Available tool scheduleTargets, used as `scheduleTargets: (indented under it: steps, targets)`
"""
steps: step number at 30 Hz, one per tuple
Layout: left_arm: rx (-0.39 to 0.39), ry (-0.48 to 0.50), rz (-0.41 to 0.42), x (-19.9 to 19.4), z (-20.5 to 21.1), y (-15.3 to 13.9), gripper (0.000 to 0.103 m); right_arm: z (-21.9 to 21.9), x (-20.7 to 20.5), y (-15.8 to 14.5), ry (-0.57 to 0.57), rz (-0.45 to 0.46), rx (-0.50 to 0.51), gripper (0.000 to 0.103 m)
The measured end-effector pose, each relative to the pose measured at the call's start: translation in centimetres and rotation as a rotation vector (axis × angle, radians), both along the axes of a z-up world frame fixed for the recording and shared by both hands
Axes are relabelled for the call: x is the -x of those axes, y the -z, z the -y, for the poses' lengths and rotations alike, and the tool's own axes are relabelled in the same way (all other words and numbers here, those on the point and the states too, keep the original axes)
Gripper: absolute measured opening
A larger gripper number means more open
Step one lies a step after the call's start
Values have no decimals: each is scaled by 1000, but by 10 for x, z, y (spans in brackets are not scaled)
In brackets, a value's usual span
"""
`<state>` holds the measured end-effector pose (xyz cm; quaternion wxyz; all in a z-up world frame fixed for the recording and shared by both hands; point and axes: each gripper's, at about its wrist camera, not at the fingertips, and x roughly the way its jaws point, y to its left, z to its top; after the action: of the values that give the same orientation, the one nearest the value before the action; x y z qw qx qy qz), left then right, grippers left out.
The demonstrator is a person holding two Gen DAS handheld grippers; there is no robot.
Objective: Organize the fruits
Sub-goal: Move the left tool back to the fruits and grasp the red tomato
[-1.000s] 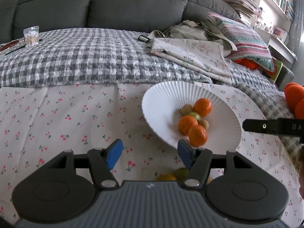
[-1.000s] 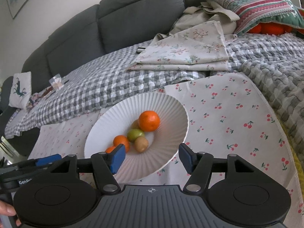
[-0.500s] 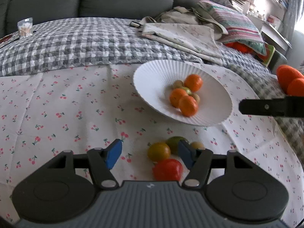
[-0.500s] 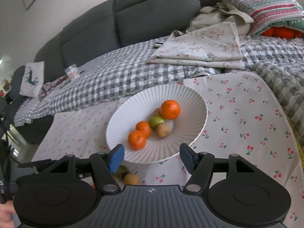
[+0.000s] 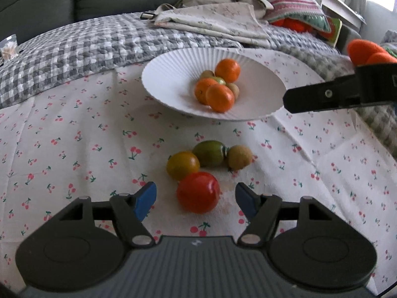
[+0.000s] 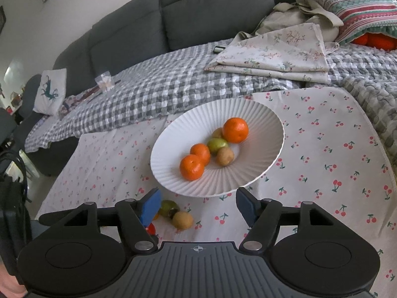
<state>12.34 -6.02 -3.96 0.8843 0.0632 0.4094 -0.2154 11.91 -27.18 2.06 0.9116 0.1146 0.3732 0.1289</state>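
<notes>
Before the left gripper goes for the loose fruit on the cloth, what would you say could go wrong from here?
1. The red tomato touches the yellow tomato; as the left gripper, empty and opening, closes in, it may knock that cluster rolling.
2. A tight squeeze could bruise the tomato.
3. The white plate already holds a pile of oranges; fruit dropped there may bump them or roll out.

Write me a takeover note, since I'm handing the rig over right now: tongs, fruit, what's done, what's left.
Left tongs: empty, opening, poised just before the glossy red tomato.
Right tongs: empty, opening, over the near rim of the white fluted plate.
Done: three oranges, two brown kiwis and a green fruit lie in the plate.
Left: the red tomato, yellow-orange tomato, green tomato and brown kiwi, loose on the cherry-print cloth.
</notes>
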Motion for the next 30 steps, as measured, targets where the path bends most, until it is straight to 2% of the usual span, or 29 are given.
scheduleTargets:
  steps: [6,8,14,16,19,30]
  targets:
    - [-28,4,11,0,3,5,67,-6,-1,6,-20,-17,21,68]
    - [-27,10,9,0,2,5,56,-7,0,7,-26,-19,27,68]
    - [-30,32,15,0,2,5,39,-6,-2,10,-23,-26,32,68]
    - [-37,47,21,1,4,5,37,-6,-2,11,-23,-28,35,68]
    - [-56,65,36,3,6,4,36,-8,-3,13,-28,-33,42,68]
    - [-50,71,72,11,-8,-3,36,-14,-6,27,-59,-48,59,68]
